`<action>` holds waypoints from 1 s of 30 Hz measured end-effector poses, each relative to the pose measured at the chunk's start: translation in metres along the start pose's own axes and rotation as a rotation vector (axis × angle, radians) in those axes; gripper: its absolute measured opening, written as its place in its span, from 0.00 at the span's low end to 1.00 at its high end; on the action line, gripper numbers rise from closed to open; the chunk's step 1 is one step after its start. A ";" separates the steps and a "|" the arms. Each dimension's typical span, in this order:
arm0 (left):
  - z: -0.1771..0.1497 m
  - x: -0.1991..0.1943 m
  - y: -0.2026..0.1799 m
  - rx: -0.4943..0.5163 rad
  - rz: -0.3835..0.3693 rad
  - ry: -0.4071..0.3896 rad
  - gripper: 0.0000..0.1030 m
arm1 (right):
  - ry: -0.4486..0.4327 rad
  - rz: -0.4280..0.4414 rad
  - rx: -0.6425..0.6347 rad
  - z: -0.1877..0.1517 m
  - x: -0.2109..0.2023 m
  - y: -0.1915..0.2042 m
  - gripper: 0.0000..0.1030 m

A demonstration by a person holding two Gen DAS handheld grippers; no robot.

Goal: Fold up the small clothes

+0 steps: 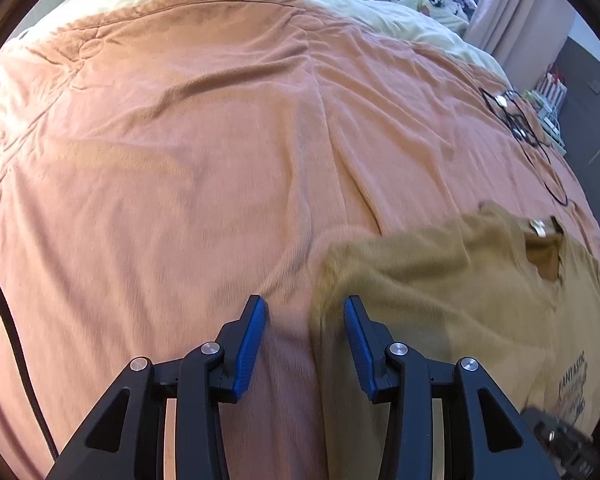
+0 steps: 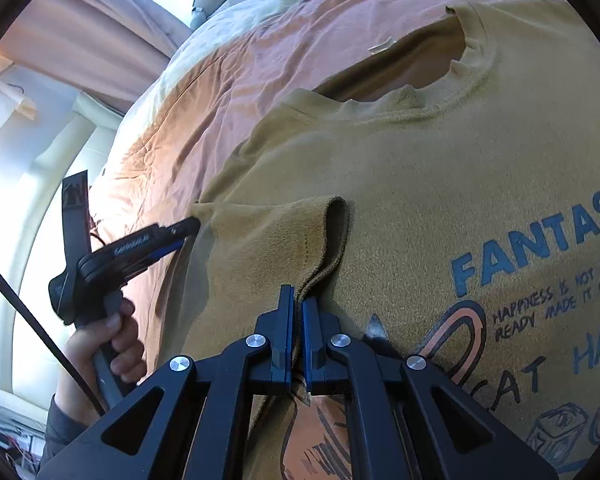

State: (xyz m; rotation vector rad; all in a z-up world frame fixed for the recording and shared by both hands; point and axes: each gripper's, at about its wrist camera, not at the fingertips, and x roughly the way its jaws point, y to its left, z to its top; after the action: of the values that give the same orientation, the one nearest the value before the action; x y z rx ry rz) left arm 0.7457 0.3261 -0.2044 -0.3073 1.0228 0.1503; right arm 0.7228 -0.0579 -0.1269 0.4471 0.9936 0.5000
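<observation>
Left tool: released, at the shirt edge.
Right tool: clenched on the folded sleeve.
Shirt: on the bed.

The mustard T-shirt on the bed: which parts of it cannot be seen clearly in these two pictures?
- Left wrist view: the T-shirt is motion-blurred; the frame edge cuts off its right side and print.
- Right wrist view: the frame edge cuts off the print; the hem is out of view.
- Right wrist view: the right hand-held gripper covers the pinched sleeve edge.
</observation>
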 end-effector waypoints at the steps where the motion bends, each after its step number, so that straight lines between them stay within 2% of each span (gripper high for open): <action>1: 0.002 0.001 0.000 -0.005 0.002 -0.002 0.42 | 0.000 -0.001 -0.001 -0.001 0.000 0.001 0.01; 7: -0.005 -0.006 -0.007 0.022 0.023 0.018 0.42 | 0.018 0.000 0.014 -0.003 -0.003 0.000 0.01; 14: -0.051 -0.034 -0.006 0.028 -0.024 0.059 0.43 | 0.075 -0.020 0.016 -0.007 -0.011 0.007 0.02; 16: -0.063 -0.042 -0.006 0.033 -0.031 0.071 0.43 | 0.090 -0.018 0.016 -0.008 -0.016 0.009 0.06; 17: -0.068 -0.045 -0.006 0.033 -0.036 0.078 0.43 | 0.094 -0.016 0.012 -0.007 -0.019 0.011 0.15; 18: -0.075 -0.050 -0.006 0.033 -0.038 0.086 0.43 | 0.099 -0.015 -0.002 -0.007 -0.022 0.014 0.29; 19: -0.079 -0.053 -0.005 0.033 -0.038 0.090 0.43 | 0.101 -0.012 -0.016 -0.008 -0.026 0.017 0.34; 20: -0.084 -0.056 -0.005 0.033 -0.041 0.094 0.43 | 0.100 -0.009 -0.026 -0.008 -0.028 0.019 0.45; 21: -0.090 -0.060 -0.004 0.033 -0.046 0.102 0.43 | 0.095 -0.013 -0.042 -0.009 -0.034 0.022 0.51; 26: -0.115 -0.075 -0.004 0.026 -0.057 0.131 0.43 | 0.098 -0.044 -0.050 -0.019 -0.058 0.015 0.52; 30: -0.136 -0.085 -0.010 0.048 -0.031 0.154 0.43 | 0.080 -0.072 -0.030 -0.033 -0.082 0.001 0.52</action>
State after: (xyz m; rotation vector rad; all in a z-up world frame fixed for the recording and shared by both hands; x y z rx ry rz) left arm 0.5937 0.2750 -0.1950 -0.2940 1.1716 0.0745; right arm 0.6573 -0.1010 -0.0866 0.3656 1.0738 0.4703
